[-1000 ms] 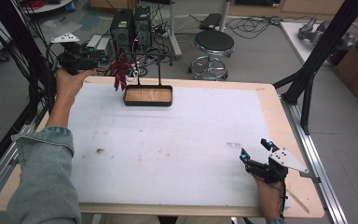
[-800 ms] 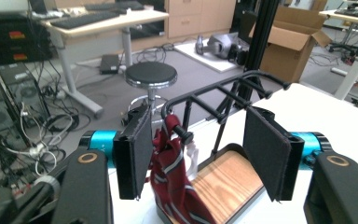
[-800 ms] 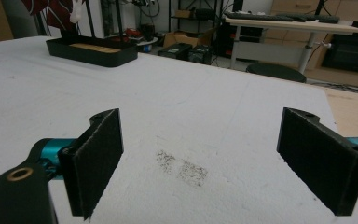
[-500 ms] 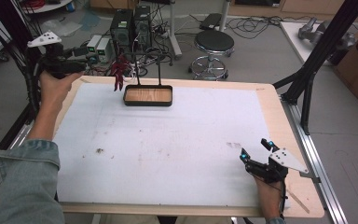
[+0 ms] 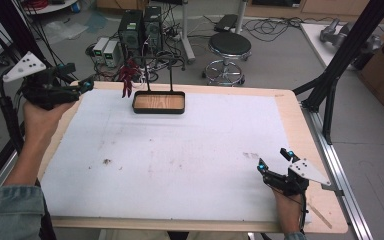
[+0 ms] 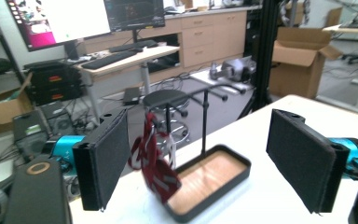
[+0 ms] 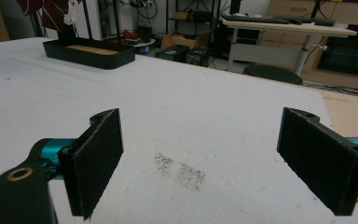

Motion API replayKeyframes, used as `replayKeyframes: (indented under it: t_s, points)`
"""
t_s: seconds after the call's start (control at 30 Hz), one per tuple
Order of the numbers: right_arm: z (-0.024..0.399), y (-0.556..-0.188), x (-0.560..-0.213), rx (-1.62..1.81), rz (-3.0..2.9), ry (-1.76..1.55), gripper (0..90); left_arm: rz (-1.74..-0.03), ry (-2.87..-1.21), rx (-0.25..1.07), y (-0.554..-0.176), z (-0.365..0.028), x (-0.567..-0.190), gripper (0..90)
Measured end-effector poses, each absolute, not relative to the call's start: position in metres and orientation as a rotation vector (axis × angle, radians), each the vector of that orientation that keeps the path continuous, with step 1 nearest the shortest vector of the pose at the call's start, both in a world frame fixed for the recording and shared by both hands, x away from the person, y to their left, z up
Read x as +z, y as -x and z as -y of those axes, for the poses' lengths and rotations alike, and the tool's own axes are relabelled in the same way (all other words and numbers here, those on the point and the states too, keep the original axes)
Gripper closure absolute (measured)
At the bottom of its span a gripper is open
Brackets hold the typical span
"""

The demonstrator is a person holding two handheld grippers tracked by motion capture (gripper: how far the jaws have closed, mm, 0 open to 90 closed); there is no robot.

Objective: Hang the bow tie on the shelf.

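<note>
The red-and-white patterned cloth (image 6: pixel 154 161) hangs from the black rack (image 6: pixel 204 122) over the wooden-bottomed tray (image 5: pixel 159 102), upper centre in our high view. We see it just inside our left gripper's (image 6: pixel 207 158) left pad; its jaws have just been opening, nothing clamped. Our right gripper (image 5: pixel 275 161), lower right, gapes empty.

**Red strap hanging on the stand**

A dark red strap (image 6: pixel 153 161) with pale markings hangs looped from the crossbar of a black stand (image 5: pixel 158 102), whose wood-lined tray sits at the table's far edge. Its lower end dangles just beside the tray.
</note>
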State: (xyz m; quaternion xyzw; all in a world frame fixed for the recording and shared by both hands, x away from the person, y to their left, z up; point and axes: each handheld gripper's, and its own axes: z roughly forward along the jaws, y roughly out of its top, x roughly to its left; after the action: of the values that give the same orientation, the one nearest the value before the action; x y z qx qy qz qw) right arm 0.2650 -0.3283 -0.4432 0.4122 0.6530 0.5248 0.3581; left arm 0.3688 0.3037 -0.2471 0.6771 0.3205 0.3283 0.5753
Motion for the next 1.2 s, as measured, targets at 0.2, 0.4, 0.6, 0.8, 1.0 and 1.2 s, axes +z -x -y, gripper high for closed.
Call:
replayKeyframes:
  t_s: [0.2,0.4,0.6,0.8,1.0,1.2]
  points:
    - [0.328,-0.265,-0.443,1.354,-1.684,-1.066,13.3,-0.766,-1.589,0.791,-0.338,-0.308,-0.268,21.4]
    - [0.328,-0.265,-0.443,1.354,-1.682,-1.071,13.3,-0.794,-1.613,0.805,-0.309,-0.307,-0.291,20.7]
    - [0.328,-0.266,-0.443,1.353,-1.682,-1.075,13.4,-0.857,-1.603,0.822,-0.284,-0.309,-0.322,18.4]
    - [0.329,-0.266,-0.444,1.353,-1.682,-1.075,13.3,-0.937,-1.585,0.81,-0.269,-0.311,-0.358,18.2]
    - [0.33,-0.268,-0.445,1.346,-1.691,-1.107,13.3,-1.025,-1.619,0.785,-0.269,-0.31,-0.389,18.1]
    - [0.332,-0.271,-0.447,1.328,-1.698,-1.144,13.2,-1.127,-1.689,0.776,-0.278,-0.302,-0.422,17.8]
